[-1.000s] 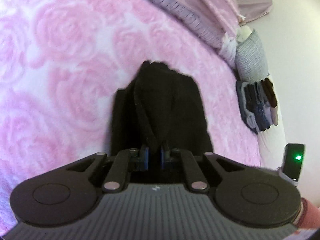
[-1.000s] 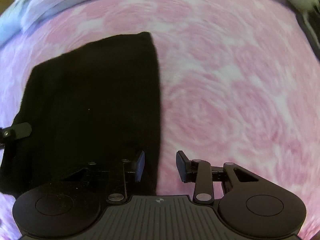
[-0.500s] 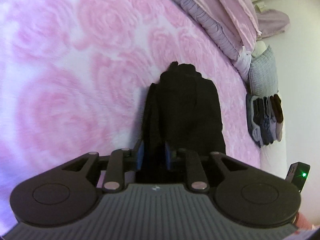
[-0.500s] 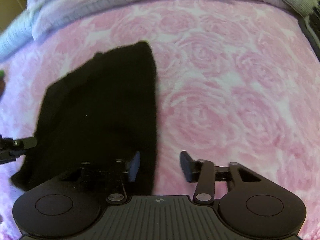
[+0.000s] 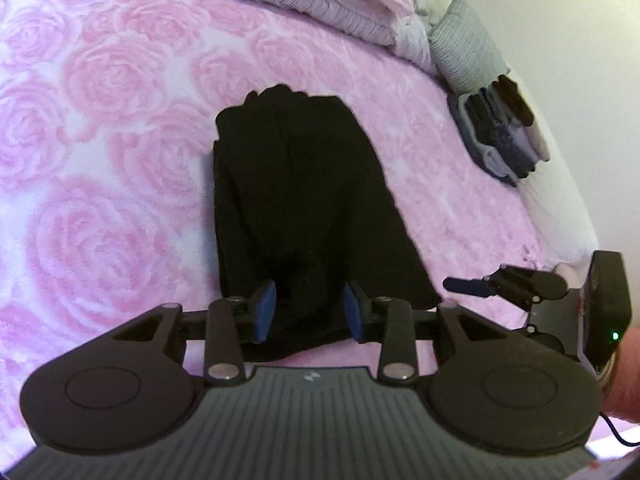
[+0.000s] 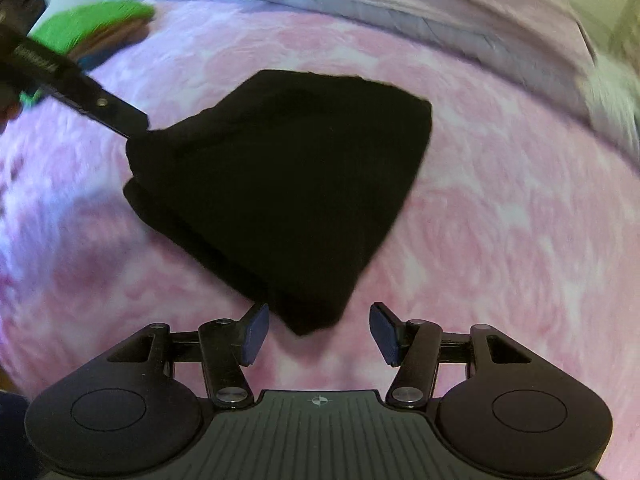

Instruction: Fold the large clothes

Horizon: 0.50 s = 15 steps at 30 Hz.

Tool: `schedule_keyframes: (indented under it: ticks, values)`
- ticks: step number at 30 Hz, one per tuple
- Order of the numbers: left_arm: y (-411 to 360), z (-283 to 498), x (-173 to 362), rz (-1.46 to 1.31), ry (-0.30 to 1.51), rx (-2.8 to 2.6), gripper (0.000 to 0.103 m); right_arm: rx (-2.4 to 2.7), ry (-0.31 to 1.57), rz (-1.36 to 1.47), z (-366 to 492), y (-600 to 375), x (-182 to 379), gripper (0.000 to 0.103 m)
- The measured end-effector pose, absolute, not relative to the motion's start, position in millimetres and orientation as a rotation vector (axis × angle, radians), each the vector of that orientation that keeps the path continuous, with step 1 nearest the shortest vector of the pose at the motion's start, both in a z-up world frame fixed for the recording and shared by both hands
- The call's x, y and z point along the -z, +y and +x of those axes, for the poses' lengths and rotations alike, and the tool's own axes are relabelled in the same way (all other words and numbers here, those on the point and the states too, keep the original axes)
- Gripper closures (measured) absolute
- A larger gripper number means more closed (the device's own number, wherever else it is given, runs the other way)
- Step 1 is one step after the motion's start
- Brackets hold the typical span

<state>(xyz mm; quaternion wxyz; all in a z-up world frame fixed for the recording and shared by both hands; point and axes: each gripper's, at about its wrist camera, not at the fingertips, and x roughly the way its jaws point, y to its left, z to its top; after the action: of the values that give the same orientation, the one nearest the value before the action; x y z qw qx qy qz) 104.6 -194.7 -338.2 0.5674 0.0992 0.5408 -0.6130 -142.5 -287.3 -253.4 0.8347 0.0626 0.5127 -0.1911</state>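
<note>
Left gripper (image 5: 309, 312) opening, blue pads apart and off the cloth, a bunched near end of black garment (image 5: 304, 200) lying between them. Right gripper (image 6: 316, 334) parted wide, empty, poised just short of the garment's near corner. Underneath, bed with pink rose-patterned cover (image 5: 104, 168). Folded into a compact block, black garment flat on that cover, roughly mid-bed. Along the far edge, lilac ruffled bedding (image 5: 304, 8). Toward the right edge, grey ribbed pillow (image 5: 466, 54), then stack of folded clothes (image 5: 502, 132). Blurred green cloth (image 6: 92, 26) at far left.
</note>
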Motion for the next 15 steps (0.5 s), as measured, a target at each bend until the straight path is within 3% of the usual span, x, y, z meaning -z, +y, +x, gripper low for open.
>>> schedule_keyframes:
  ticks: [1,2,3,4,6,10,15]
  values:
    - [-193.6,104.8,342.1,0.224,1.280,1.439,0.075,0.395,1.085,0.103,-139.3,-285.8,256.7,0.050]
    - [-191.9,105.3,344.0,0.219,1.280,1.436,0.092,0.387,1.089,0.064,-135.0,-283.8,260.8,0.050]
    - [-190.4,106.4,345.1,0.214,1.279,1.435,0.099,0.384,1.087,0.033,-133.9,-282.9,263.8,0.059]
    - [-187.8,106.7,345.5,0.200,1.279,1.433,0.098,0.379,1.060,0.006,-135.8,-282.2,263.8,0.083]
    - [-180.9,107.8,343.1,0.183,1.252,1.429,0.100,0.367,1.001,-0.019,-138.0,-280.6,257.9,0.097]
    - [-158.4,115.8,349.5,0.149,1.208,1.350,0.100,0.354,0.964,-0.253,-140.3,-259.3,255.0,0.102]
    - [-151.9,94.8,376.1,0.229,1.230,1.323,0.100,0.280,1.105,-0.451,-141.8,-237.1,298.4,0.102]
